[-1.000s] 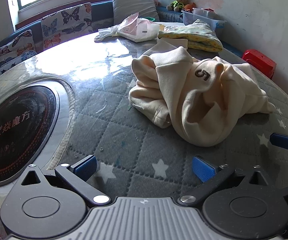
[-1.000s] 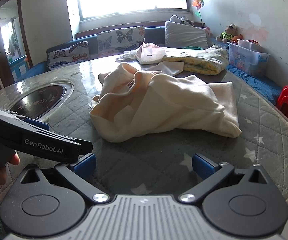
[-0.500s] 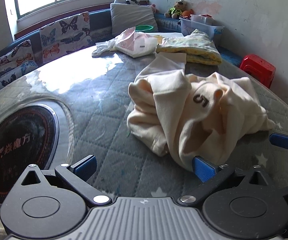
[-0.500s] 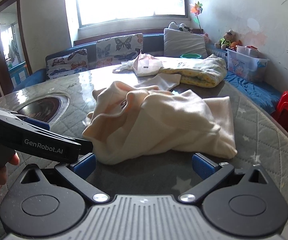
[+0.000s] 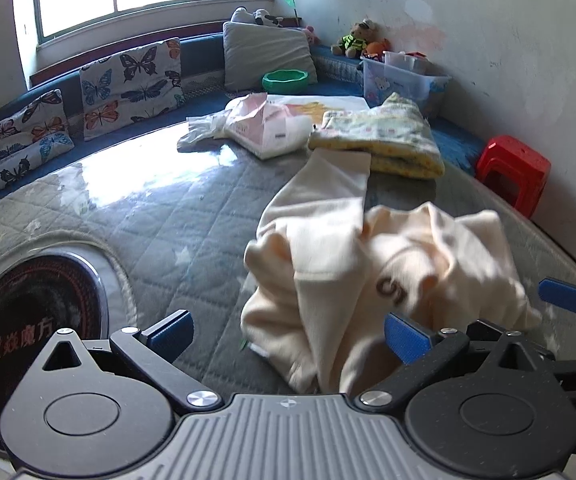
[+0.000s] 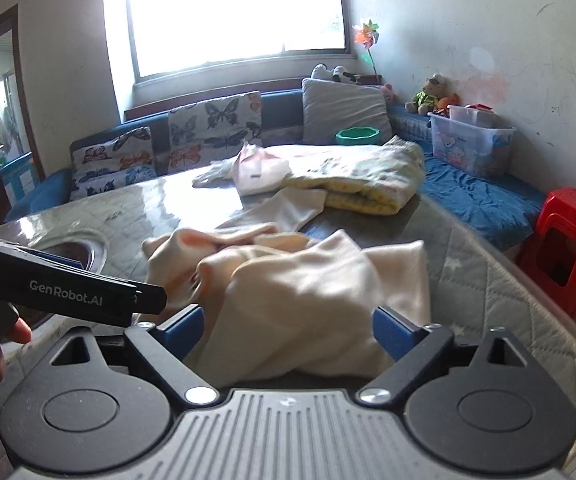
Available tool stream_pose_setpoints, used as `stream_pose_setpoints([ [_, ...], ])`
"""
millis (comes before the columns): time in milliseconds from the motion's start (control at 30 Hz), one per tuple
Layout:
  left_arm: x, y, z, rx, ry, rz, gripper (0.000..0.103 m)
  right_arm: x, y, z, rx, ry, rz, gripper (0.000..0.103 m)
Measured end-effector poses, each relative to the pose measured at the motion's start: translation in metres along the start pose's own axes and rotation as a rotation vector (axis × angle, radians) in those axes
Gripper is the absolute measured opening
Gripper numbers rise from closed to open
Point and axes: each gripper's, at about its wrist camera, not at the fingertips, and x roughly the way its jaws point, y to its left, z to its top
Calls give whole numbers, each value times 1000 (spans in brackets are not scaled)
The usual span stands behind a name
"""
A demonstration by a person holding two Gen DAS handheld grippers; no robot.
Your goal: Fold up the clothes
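Observation:
A crumpled cream garment (image 5: 368, 264) with a dark "5" printed on it lies on the grey quilted round table (image 5: 168, 216); one sleeve stretches toward the back. My left gripper (image 5: 284, 330) is open, and the garment's near edge lies between its blue pads. My right gripper (image 6: 288, 326) is open too, with the garment (image 6: 308, 288) bunched between its pads. The right gripper's blue fingertip (image 5: 568, 302) shows at the right edge of the left wrist view. The left gripper's body (image 6: 68, 292) crosses the left of the right wrist view.
A round black cooktop (image 5: 28, 328) is set into the table at left. A folded yellow blanket (image 5: 384, 140) and a pink-white bag (image 5: 264, 124) lie at the far side. A red stool (image 6: 564, 252) stands right of the table. A cushioned bench (image 6: 208, 128) runs behind.
Both grippers have moved forward to the garment, which now reaches between their open pads. The cloth looks blurred and slightly shifted.

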Motion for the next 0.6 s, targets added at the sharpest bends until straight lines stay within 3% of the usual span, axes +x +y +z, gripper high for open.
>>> stream_pose_setpoints([
  [233, 9, -4, 25, -19, -23, -24, 102, 9, -14, 15, 27, -8, -8, 77],
  [367, 19, -7, 34, -20, -23, -32, 93, 16, -20, 21, 36, -4, -7, 70],
  [433, 26, -8, 35, -13, -12, -37, 84, 21, -24, 23, 50, 3, -2, 62],
  [533, 36, -7, 35, -8, 12, -35, 67, 27, -30, 25, 76, 21, 8, 57],
  [600, 39, -3, 34, -13, 21, -48, 46, 31, -34, 28, 85, 29, 15, 54],
])
